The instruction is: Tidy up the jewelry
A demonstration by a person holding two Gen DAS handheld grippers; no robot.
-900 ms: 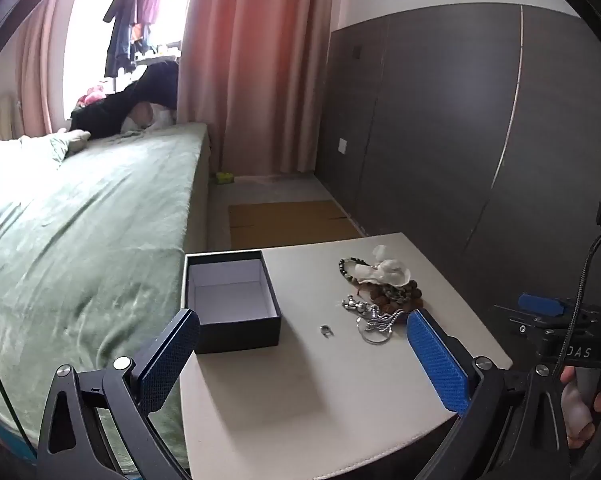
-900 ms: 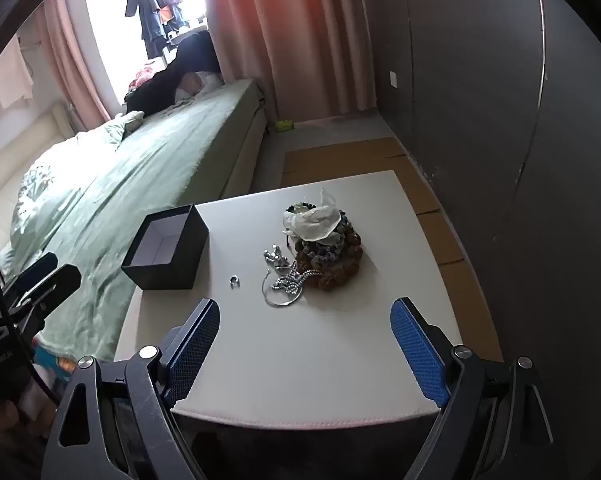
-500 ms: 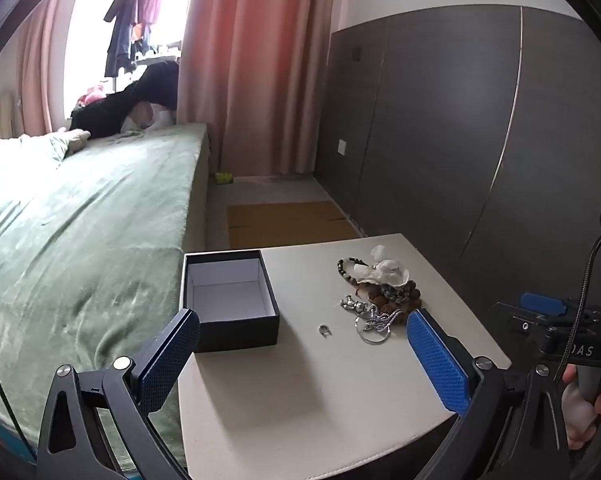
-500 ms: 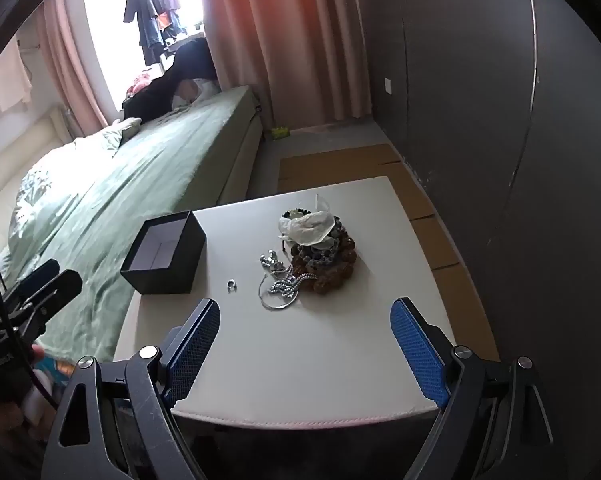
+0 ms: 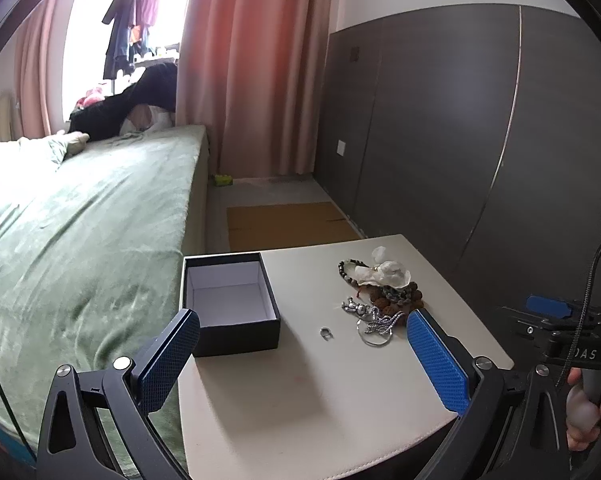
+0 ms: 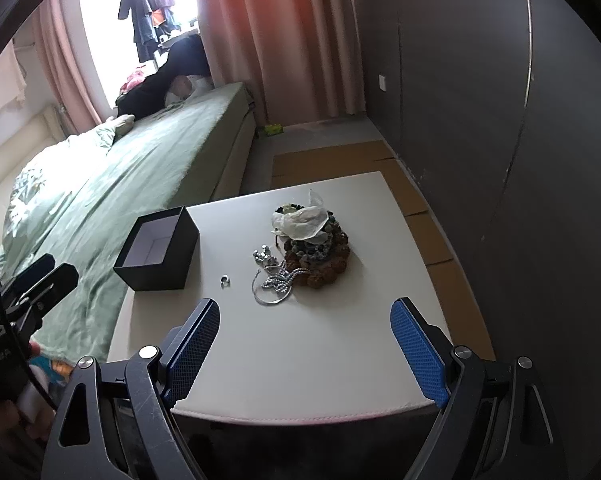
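Observation:
An open black box point(image 5: 228, 304) with a white inside stands at the left of the white table point(image 5: 320, 392); it also shows in the right wrist view point(image 6: 158, 249). A pile of jewelry point(image 5: 380, 292) lies to its right: bead bracelets, a white shell piece, silver chains point(image 6: 276, 276) and a thin bangle. A small silver ring point(image 5: 325, 333) lies alone between box and pile, also in the right wrist view point(image 6: 225, 280). My left gripper point(image 5: 300, 364) is open and empty above the table's near edge. My right gripper point(image 6: 304, 344) is open and empty, short of the pile.
A bed with a green cover point(image 5: 80, 232) runs along the table's left side. A dark panelled wall point(image 5: 460, 140) is on the right. Cardboard sheets point(image 5: 284, 220) lie on the floor beyond the table. Pink curtains point(image 5: 252, 60) hang at the back.
Both views have shifted slightly; the right wrist view has drawn a little back and tilted, so the table sits lower. Nothing on the table has moved.

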